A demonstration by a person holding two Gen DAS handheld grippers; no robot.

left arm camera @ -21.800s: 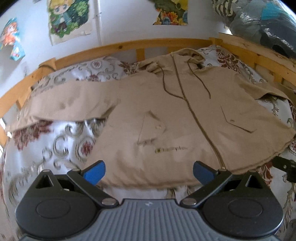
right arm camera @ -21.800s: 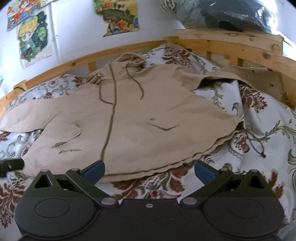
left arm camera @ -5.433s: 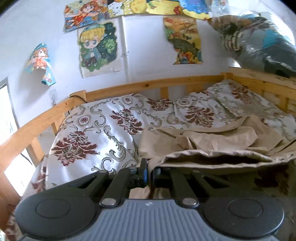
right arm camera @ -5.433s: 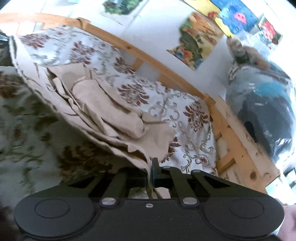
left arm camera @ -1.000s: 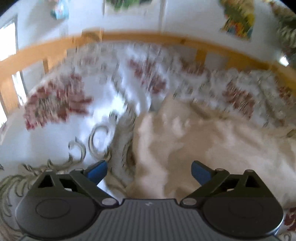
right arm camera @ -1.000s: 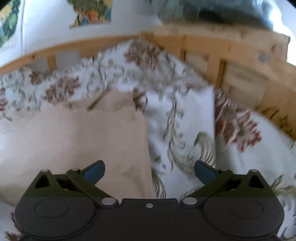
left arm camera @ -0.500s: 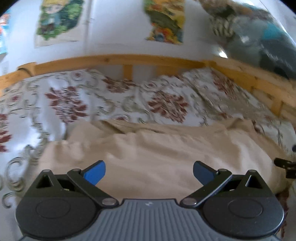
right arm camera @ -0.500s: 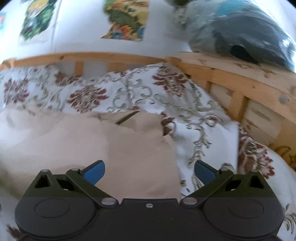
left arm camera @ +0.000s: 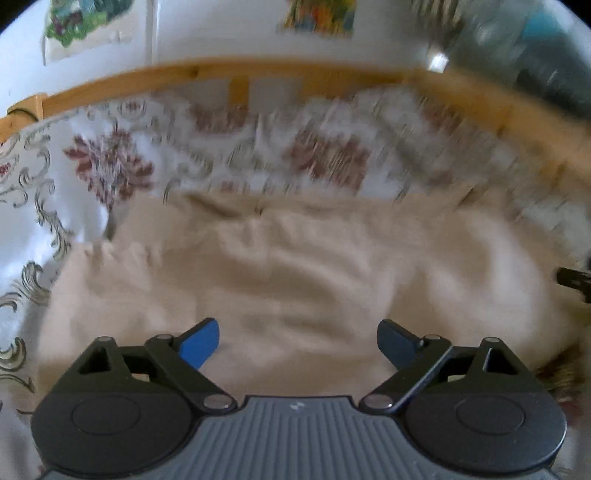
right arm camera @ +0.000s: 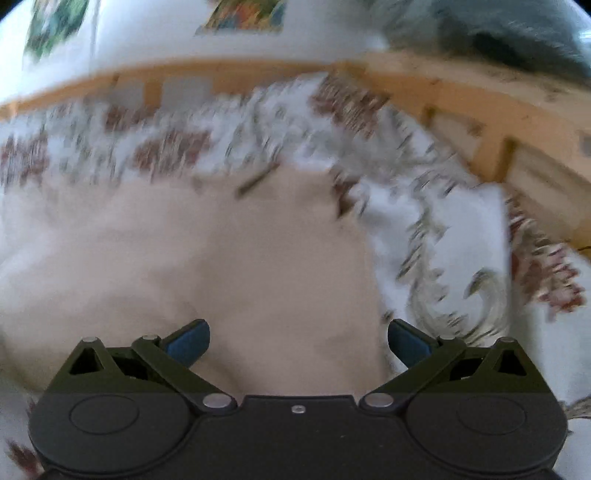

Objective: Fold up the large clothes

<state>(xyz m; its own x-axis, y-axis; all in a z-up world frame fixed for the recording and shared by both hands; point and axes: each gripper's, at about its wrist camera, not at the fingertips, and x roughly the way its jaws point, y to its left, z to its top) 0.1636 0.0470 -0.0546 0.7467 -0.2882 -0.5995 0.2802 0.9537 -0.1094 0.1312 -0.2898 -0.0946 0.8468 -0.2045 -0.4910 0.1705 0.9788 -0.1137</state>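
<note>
The beige jacket (left arm camera: 295,266) lies folded into a wide bundle on the floral bedspread (left arm camera: 107,166), its top wrinkled. My left gripper (left arm camera: 297,332) hovers over the jacket's near edge; its jaws are closing but still stand wide, with only cloth below them and nothing pinched. In the right wrist view the jacket (right arm camera: 221,258) fills the left and middle, and its right edge runs down towards my right gripper (right arm camera: 298,332), which is open and holds nothing. A dark tip of the right gripper (left arm camera: 572,278) shows at the far right of the left wrist view. Both views are blurred.
A wooden bed rail (left arm camera: 258,72) runs behind the bedding and turns along the right side (right arm camera: 480,122). Cartoon posters (left arm camera: 317,14) hang on the white wall. A dark bagged bundle (right arm camera: 517,33) sits on the rail's right corner. Bare bedspread (right arm camera: 461,258) lies right of the jacket.
The left wrist view has swung from the jacket's left edge to face the bundle squarely. Its fingers stand a little closer together. The right view has barely shifted.
</note>
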